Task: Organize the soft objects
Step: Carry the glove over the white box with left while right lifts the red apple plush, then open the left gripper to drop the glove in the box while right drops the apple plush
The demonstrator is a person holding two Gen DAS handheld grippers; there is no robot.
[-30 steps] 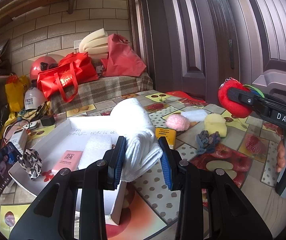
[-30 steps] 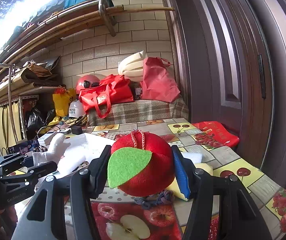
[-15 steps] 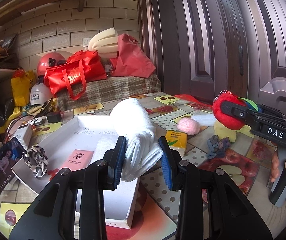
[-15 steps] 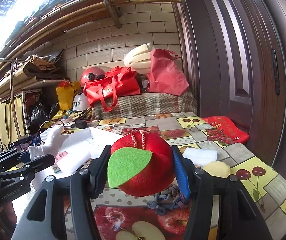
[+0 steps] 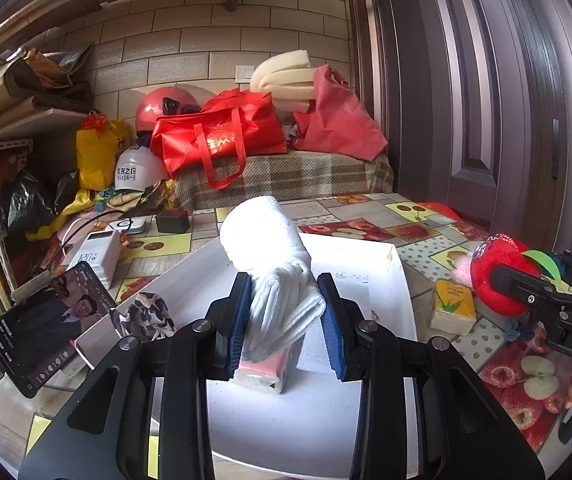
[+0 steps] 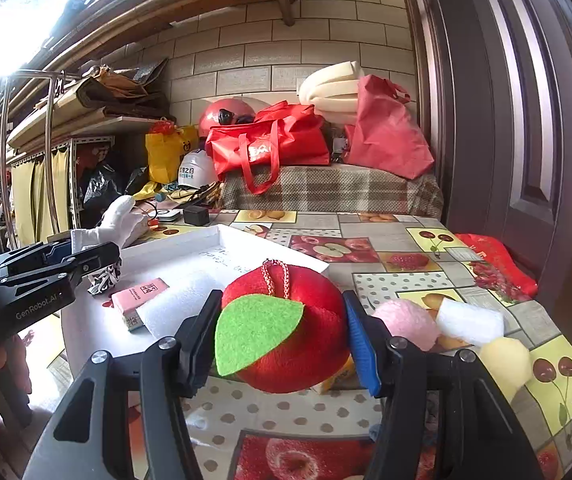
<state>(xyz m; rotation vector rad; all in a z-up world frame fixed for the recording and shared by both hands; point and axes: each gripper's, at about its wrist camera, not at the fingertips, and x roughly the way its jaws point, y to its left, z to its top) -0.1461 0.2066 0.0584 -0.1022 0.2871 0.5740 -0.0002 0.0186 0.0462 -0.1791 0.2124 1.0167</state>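
The left hand-held gripper (image 5: 284,316) is clamped on a white knitted cotton glove (image 5: 274,256), held above the shallow white rectangular tray (image 5: 389,280) on the fruit-patterned tabletop (image 6: 385,240). The right hand-held gripper (image 6: 278,336) is clamped on a red plush apple with a green felt leaf (image 6: 286,336), over the tabletop just beside the tray's right edge. A pink tissue packet (image 6: 140,298) lies inside the tray.

Two grippers, the left gripper (image 5: 286,320) and the right gripper (image 6: 282,338), one white glove (image 5: 272,252), one plush apple (image 6: 286,336), one white tray (image 5: 365,264), two tissue packs, pink (image 6: 138,300) and yellow (image 5: 451,306), two helmets, red (image 5: 158,108) and white (image 5: 134,172), and one phone (image 5: 42,328) on one desk (image 6: 385,240).
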